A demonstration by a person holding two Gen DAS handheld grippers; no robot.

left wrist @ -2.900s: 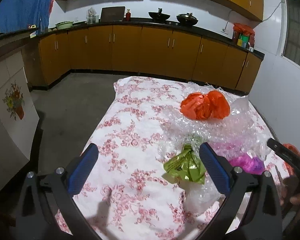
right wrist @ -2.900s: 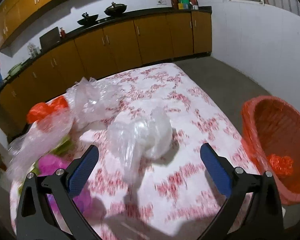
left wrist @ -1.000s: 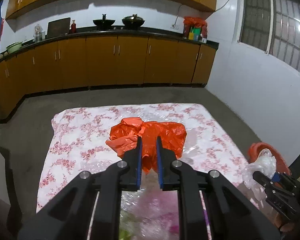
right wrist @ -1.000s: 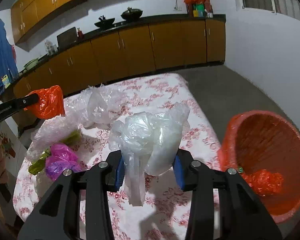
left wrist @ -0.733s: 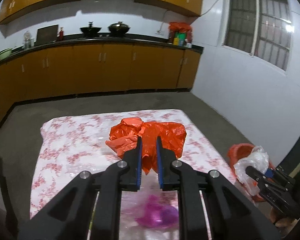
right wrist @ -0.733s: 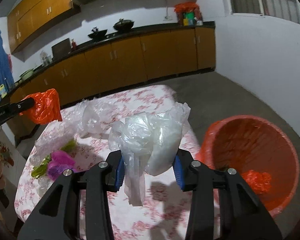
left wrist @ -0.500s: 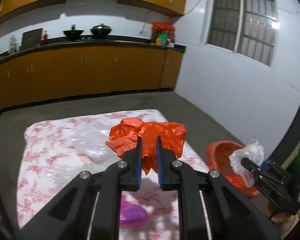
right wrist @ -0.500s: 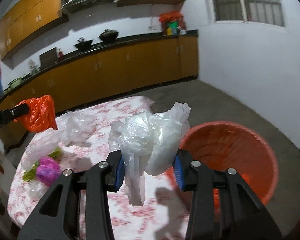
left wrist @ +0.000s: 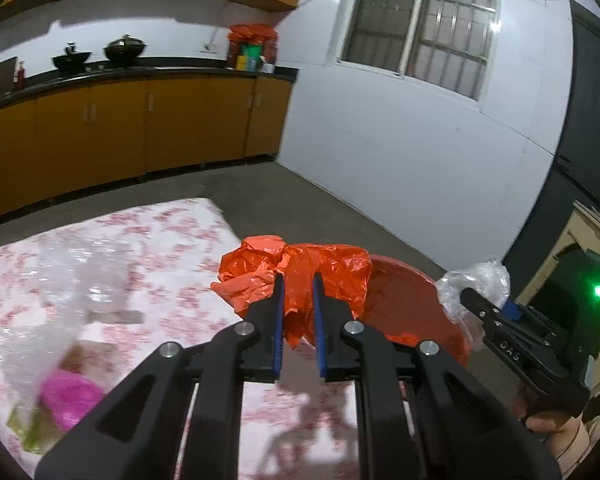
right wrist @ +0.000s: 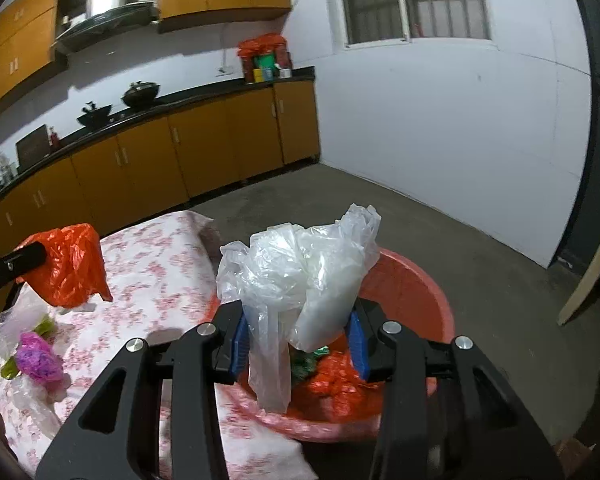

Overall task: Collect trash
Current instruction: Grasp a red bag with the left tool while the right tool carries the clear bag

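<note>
Both tongs have swung off the trash pile toward the basin since the earlier frames; each load has come along. Your left tongs (left wrist: pixel 297 308) are pinched nearly closed on the crumpled orange plastic bag (left wrist: pixel 300 268), which sits above the tabletop (left wrist: pixel 160 240) edge, just short of the red plastic basin (left wrist: pixel 412 300). Your right tongs (right wrist: pixel 298 340) are clamped at a medium gap on the wad of clear plastic bags (right wrist: pixel 300 268), which hangs over the basin, above the orange and green scraps already inside.

Step in hand, as judged: drop both loads. Release the right one first; its tail dangles low, so let go over the basin's middle. Carry the left further until the orange bag clears the rim. Thin film clings to pads, so open fully.

On the tabletop remain a pink wrapper (right wrist: pixel 38 356), a green scrap and bubble wrap (left wrist: pixel 80 276).
</note>
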